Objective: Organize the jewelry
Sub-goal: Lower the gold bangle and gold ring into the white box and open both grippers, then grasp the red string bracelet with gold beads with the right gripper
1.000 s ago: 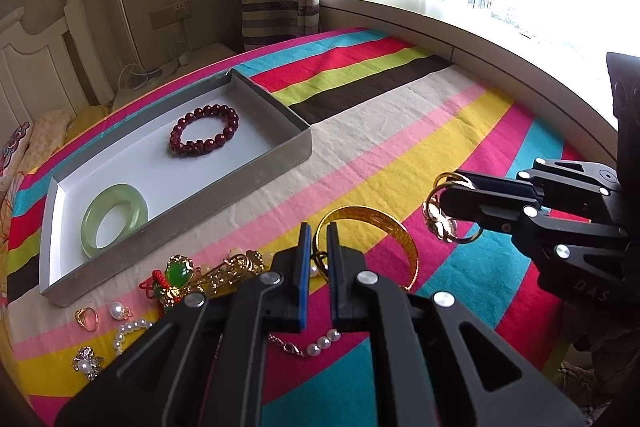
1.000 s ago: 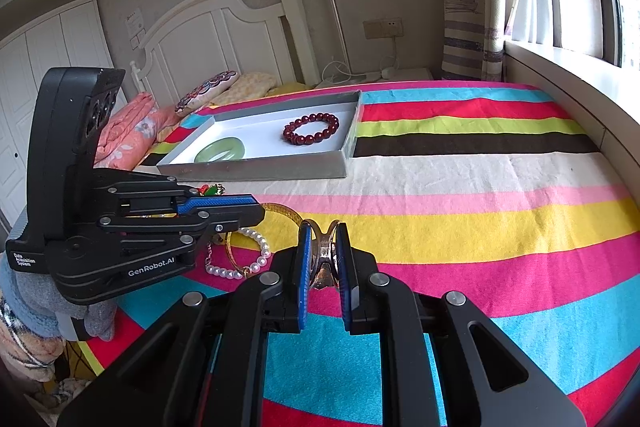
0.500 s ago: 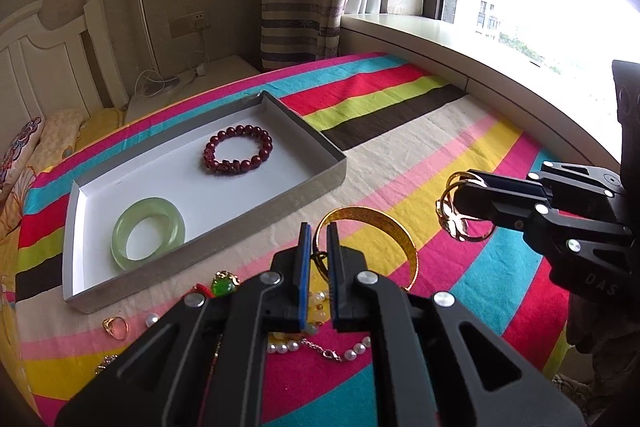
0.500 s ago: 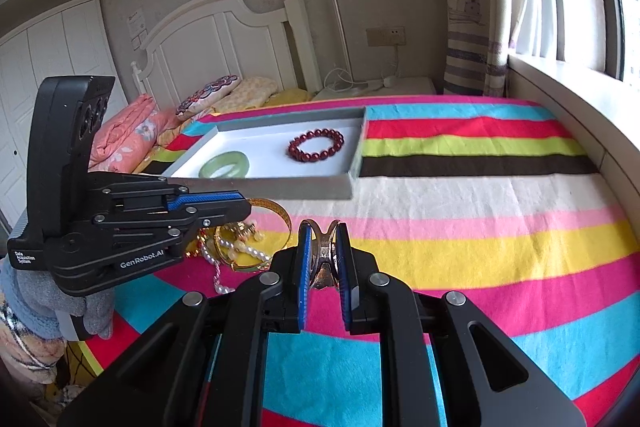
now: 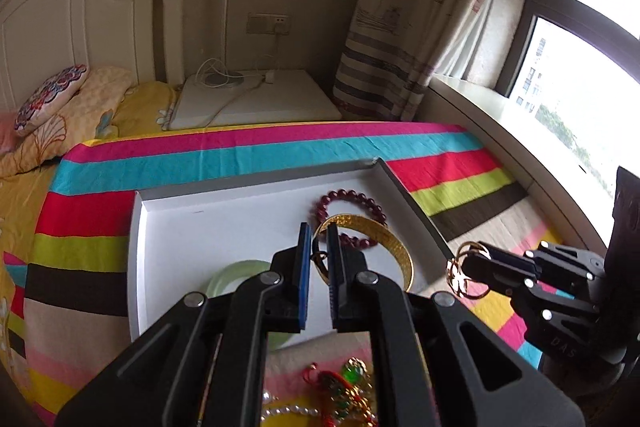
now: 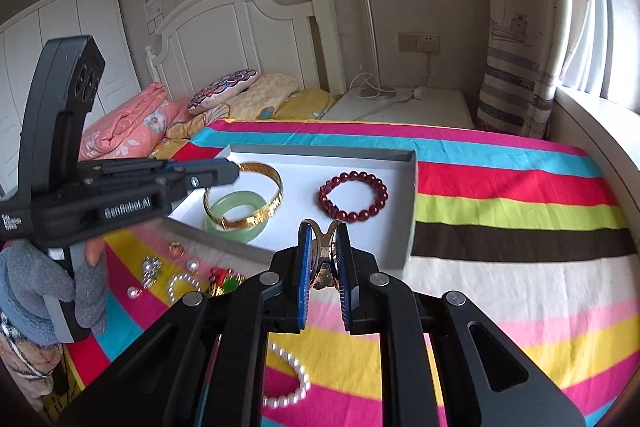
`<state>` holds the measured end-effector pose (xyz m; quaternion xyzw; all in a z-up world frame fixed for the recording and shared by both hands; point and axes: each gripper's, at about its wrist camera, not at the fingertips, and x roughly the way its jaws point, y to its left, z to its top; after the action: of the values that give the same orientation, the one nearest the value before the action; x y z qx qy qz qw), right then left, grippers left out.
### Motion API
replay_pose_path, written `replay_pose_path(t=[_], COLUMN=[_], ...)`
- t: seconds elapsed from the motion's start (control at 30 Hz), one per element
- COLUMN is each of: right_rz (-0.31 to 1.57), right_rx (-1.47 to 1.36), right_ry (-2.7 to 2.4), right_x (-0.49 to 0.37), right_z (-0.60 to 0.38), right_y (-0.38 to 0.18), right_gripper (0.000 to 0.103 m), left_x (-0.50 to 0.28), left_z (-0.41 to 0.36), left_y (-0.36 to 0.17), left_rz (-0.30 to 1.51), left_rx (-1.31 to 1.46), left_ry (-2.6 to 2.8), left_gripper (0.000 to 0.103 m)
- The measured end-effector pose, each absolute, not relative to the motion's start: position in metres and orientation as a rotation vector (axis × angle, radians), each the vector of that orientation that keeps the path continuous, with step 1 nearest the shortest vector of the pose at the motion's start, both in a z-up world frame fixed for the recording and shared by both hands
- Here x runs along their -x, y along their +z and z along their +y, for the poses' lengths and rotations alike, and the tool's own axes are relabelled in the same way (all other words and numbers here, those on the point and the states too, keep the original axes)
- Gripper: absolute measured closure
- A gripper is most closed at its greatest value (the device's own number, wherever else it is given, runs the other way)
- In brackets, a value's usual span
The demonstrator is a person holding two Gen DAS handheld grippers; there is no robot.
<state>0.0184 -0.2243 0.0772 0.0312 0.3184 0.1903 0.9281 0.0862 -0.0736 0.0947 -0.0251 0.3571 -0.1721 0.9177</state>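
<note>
**Bangle held over tray, ring piece clamped at right**

Left gripper (image 5: 316, 247) pinches the rim of a gold bangle (image 6: 256, 195), holding it above the white tray (image 6: 408, 195); the bangle hangs over the green jade bangle (image 6: 236, 215). Right gripper (image 6: 323, 243) is clamped on a gold ring-shaped piece (image 5: 466, 271), hovering at the tray's near wall. Red bead bracelet (image 6: 354, 195) lies inside the tray. Pearl strand (image 6: 294, 383), small ring (image 6: 176, 248) and a green-red charm (image 6: 224, 281) sit loose on the striped bedspread (image 6: 520, 211), just outside the tray.
</note>
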Motion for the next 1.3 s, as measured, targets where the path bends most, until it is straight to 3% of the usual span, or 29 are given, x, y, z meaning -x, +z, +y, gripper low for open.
replay_pose_path(t=[0.57, 0.63, 0.67, 0.7, 0.77, 0.83, 0.9, 1.1, 1.3], right_rz=[0.868, 0.887, 0.893, 0.885, 0.842, 0.817, 0.782, 0.714, 0.735], right_rx=[-0.252, -0.245, -0.241, -0.244, -0.253, -0.245, -0.234, -0.188, -0.084], right_ry=[0.460, 0.417, 0.393, 0.382, 0.366, 0.358, 0.350, 0.365, 0.430], right_x=[-0.103, -0.106, -0.107, -0.105, -0.098, -0.091, -0.081, -0.045, -0.017], right_z=[-0.194, -0.199, -0.203, -0.209, -0.221, -0.230, -0.238, -0.249, -0.231], right_y=[0.031, 0.028, 0.028, 0.030, 0.037, 0.045, 0.054, 0.067, 0.055], right_gripper=[0.089, 0.085, 0.075, 0.061, 0.042, 0.042, 0.042, 0.042, 0.042], left_x=[-0.179, -0.180, -0.179, -0.176, -0.170, -0.164, -0.153, -0.094, -0.011], left_z=[-0.037, -0.030, -0.025, -0.021, -0.014, -0.010, -0.008, -0.007, 0.013], left_y=[0.038, 0.033, 0.033, 0.034, 0.037, 0.041, 0.048, 0.069, 0.072], left_rz=[0.879, 0.887, 0.881, 0.864, 0.850, 0.849, 0.826, 0.751, 0.742], left_rx=[0.237, 0.256, 0.267, 0.273, 0.278, 0.278, 0.249, 0.105, 0.085], left_ry=[-0.179, -0.152, -0.144, -0.129, -0.116, -0.122, -0.109, -0.054, -0.094], left_gripper=[0.093, 0.071, 0.047, 0.036, 0.036, 0.034, 0.022, 0.006, 0.003])
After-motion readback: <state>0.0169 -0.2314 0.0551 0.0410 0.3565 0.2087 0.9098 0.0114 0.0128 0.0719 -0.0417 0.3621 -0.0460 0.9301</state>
